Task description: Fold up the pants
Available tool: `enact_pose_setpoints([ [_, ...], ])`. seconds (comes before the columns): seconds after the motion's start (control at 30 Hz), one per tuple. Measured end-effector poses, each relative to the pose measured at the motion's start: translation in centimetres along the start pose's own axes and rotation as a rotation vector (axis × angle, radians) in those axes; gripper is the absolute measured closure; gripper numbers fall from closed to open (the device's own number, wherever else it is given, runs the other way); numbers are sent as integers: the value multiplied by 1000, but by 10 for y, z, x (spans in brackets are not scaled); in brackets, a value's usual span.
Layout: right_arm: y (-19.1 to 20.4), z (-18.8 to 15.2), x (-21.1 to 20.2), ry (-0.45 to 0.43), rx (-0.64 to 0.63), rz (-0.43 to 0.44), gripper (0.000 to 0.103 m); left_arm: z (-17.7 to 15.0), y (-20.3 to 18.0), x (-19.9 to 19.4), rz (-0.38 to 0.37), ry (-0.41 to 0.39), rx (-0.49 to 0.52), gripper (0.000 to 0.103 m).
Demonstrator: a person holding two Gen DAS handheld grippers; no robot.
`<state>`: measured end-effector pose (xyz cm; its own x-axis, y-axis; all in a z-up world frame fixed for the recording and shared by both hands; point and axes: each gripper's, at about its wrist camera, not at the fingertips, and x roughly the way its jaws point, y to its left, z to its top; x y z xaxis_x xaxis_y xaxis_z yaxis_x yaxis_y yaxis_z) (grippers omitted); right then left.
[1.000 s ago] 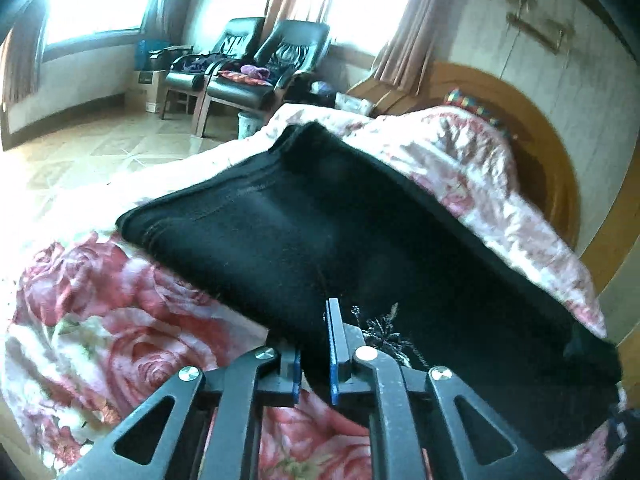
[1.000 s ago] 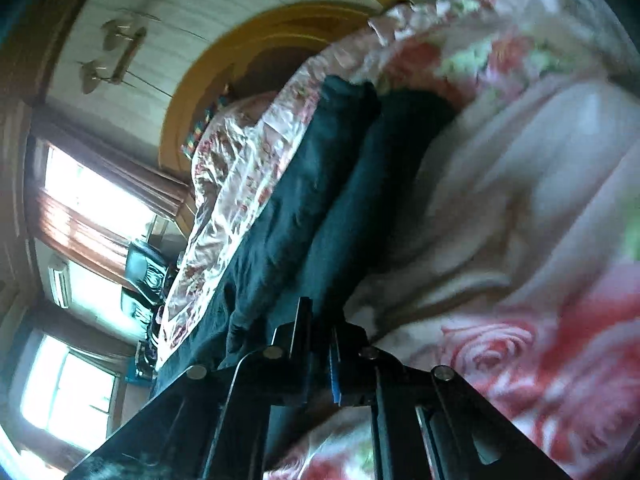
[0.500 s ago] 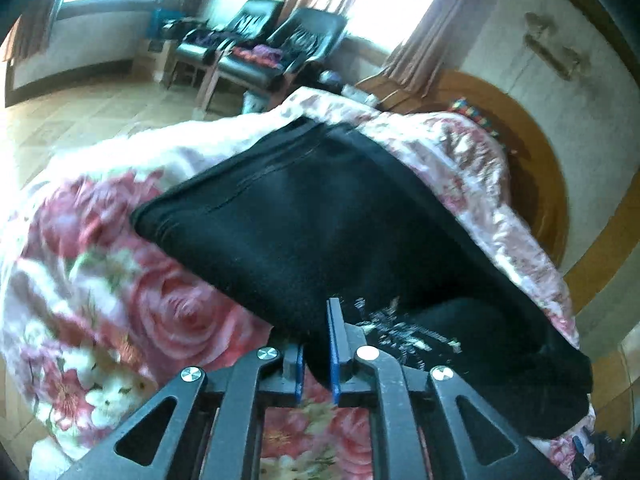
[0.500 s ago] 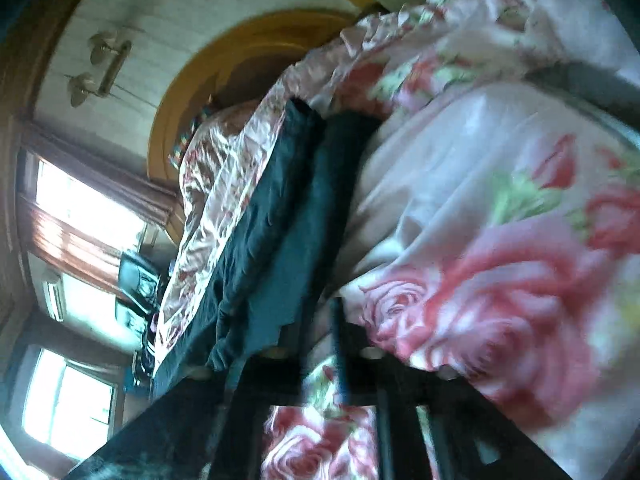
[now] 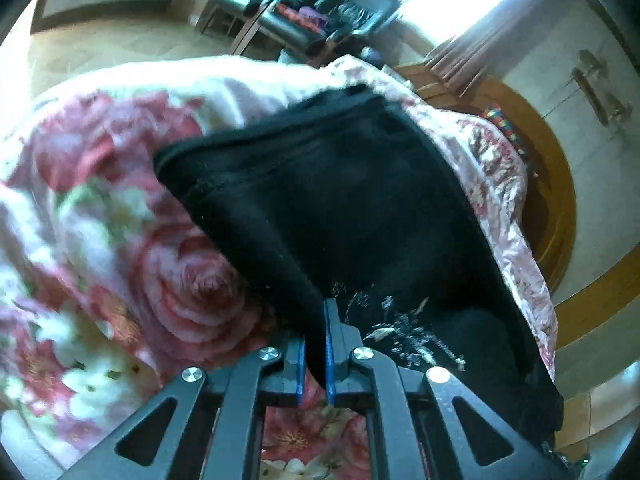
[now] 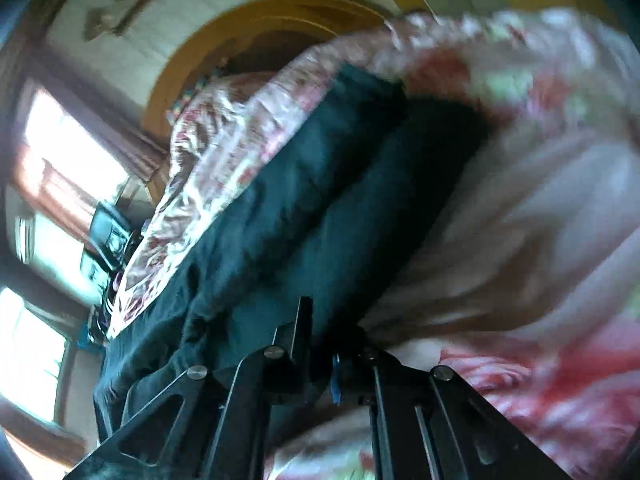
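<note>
Black pants (image 5: 340, 208) lie folded lengthwise on a rose-patterned bedspread (image 5: 120, 240), with a pale embroidered print (image 5: 408, 332) near the close end. My left gripper (image 5: 316, 344) is closing, and its blue pads press on the near edge of the pants. In the blurred right wrist view the pants (image 6: 300, 208) run as two dark folds away from my right gripper (image 6: 320, 340). Its jaws are closing too, and dark fabric sits pinched between them just above the bedspread (image 6: 540, 240).
A curved wooden headboard (image 5: 556, 200) stands at the far end of the bed, also seen as the headboard (image 6: 260, 16) in the right wrist view. Black armchairs (image 5: 320, 12) with clothes on them stand by bright windows. Tiled floor lies beyond the bed's left side.
The left gripper has rolled and sunk closer to the bed, keeping the pants' edge between its pads. The right gripper spread its fingers half a second ago and has come together again on dark fabric.
</note>
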<state>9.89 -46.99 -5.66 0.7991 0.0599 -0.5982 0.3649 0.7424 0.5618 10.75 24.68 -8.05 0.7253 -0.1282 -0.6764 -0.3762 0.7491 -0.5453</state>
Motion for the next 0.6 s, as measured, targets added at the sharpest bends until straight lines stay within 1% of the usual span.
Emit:
enact_pose_setpoints([
  [0.07, 5, -1, -20, -20, -13, 15, 96, 2, 1, -14, -45, -20, -34, 97],
  [0.13, 6, -6, -41, -34, 0, 36, 96, 4, 0, -30, -96, -37, -53, 97],
  [0.2, 5, -11, -60, -52, 21, 60, 96, 5, -5, -47, -127, -53, -30, 97],
  [0.3, 3, -23, -86, -91, 46, 81, 96, 8, -10, -66, -149, -73, -4, 97],
  [0.37, -14, -34, -101, -108, 107, 88, 96, 11, -3, -74, -152, -86, -33, 97],
  [0.4, -20, -39, -99, -93, 126, 93, 96, 12, 1, -74, -151, -82, -41, 97],
  [0.43, -28, -45, -96, -66, 131, 79, 96, 12, 3, -70, -141, -72, -43, 97],
  [0.47, -35, -52, -91, -41, 133, 49, 96, 9, 6, -62, -123, -41, -42, 97],
  [0.53, -48, -65, -79, 4, 146, 23, 95, 0, 11, -51, -105, 3, -39, 97],
  [0.57, -54, -70, -75, 19, 152, 13, 92, -4, 13, -45, -83, 20, -32, 95],
  [0.6, -60, -75, -72, 20, 177, 18, 91, -9, 14, -39, -39, 37, -24, 93],
])
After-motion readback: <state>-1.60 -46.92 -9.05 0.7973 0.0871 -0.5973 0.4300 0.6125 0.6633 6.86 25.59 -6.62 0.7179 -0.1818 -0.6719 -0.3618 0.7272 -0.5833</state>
